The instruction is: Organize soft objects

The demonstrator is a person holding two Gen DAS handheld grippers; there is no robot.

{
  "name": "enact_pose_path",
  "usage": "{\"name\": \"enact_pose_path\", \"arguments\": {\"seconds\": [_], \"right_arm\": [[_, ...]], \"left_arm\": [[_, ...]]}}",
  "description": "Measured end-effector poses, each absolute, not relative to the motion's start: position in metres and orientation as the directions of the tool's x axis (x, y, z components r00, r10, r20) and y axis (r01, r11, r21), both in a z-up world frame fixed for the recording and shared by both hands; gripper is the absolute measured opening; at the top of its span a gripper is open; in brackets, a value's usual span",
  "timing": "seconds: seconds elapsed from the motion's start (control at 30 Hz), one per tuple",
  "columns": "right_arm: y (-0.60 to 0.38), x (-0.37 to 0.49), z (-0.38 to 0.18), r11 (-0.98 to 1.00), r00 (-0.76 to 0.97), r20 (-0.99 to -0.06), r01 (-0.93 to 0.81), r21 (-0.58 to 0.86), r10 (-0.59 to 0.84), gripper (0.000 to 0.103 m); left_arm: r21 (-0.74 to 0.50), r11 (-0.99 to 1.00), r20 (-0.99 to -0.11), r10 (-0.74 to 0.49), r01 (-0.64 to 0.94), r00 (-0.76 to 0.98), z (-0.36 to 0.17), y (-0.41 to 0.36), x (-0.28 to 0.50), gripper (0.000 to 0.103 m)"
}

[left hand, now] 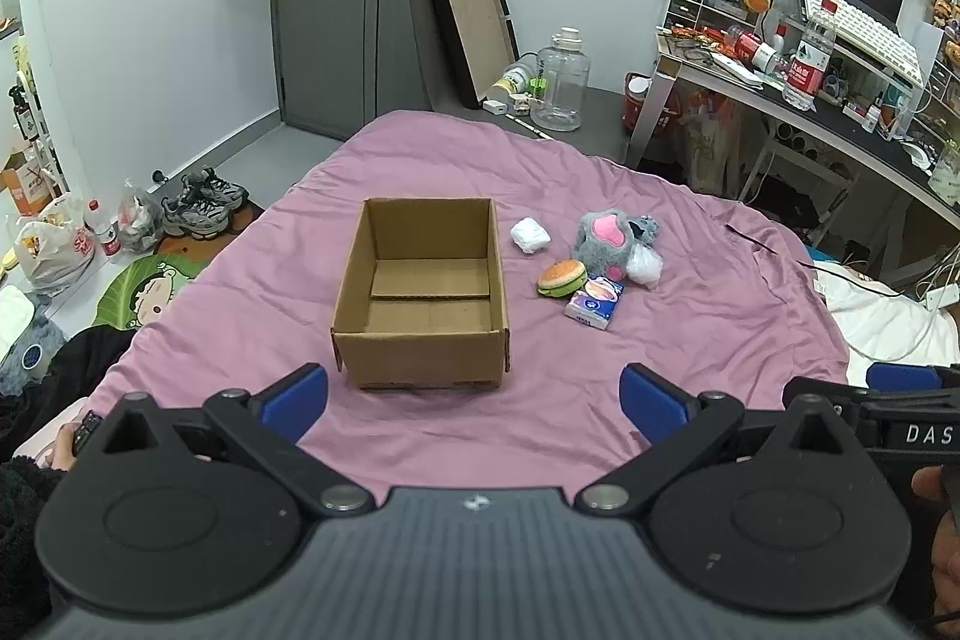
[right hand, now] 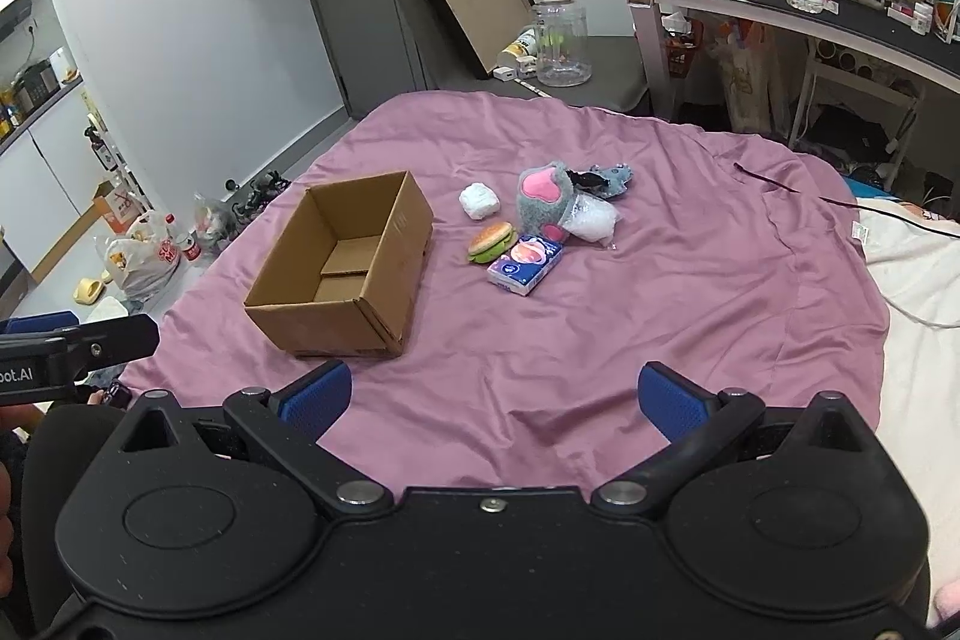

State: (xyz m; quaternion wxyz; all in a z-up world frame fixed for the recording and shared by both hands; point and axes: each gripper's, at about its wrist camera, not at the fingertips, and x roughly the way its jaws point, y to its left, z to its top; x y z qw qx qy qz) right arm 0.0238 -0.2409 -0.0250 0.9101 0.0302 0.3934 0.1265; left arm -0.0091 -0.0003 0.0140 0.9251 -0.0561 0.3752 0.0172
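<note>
Left tool (left hand: 474, 400): spread wide, holding nothing.
Right tool (right hand: 492, 397): spread wide, holding nothing.
Cardboard box (left hand: 420, 289): nothing inside, on the bed (left hand: 690, 340).
Burger toy (left hand: 561, 277): beside the box.

The room is bright, with soft, even light. The open brown cardboard box (left hand: 420, 292) casts only a faint shadow on the wrinkled pink bed sheet (left hand: 690, 340). Both pictures look sharp in the middle. Near the edges, walls and desk bend, and the corners go dark.

Pale walls, grey door (left hand: 336, 10), cluttered desk (left hand: 840, 100), purple-sheeted bed (left hand: 690, 340), grey floor.
</note>
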Motion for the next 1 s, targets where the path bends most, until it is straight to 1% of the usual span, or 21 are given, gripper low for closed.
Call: {"name": "enact_pose_path", "arguments": {"seconds": [1.0], "right_arm": [[-0.2392,0.0261,-0.0270,0.969,0.645,-0.725,-0.197,0.148,0.242,0.103]], "left_arm": [[-0.090,0.992,-0.697,0.001,-0.089,0.717,0.0125,0.0038,-0.0104,0.103]]}}
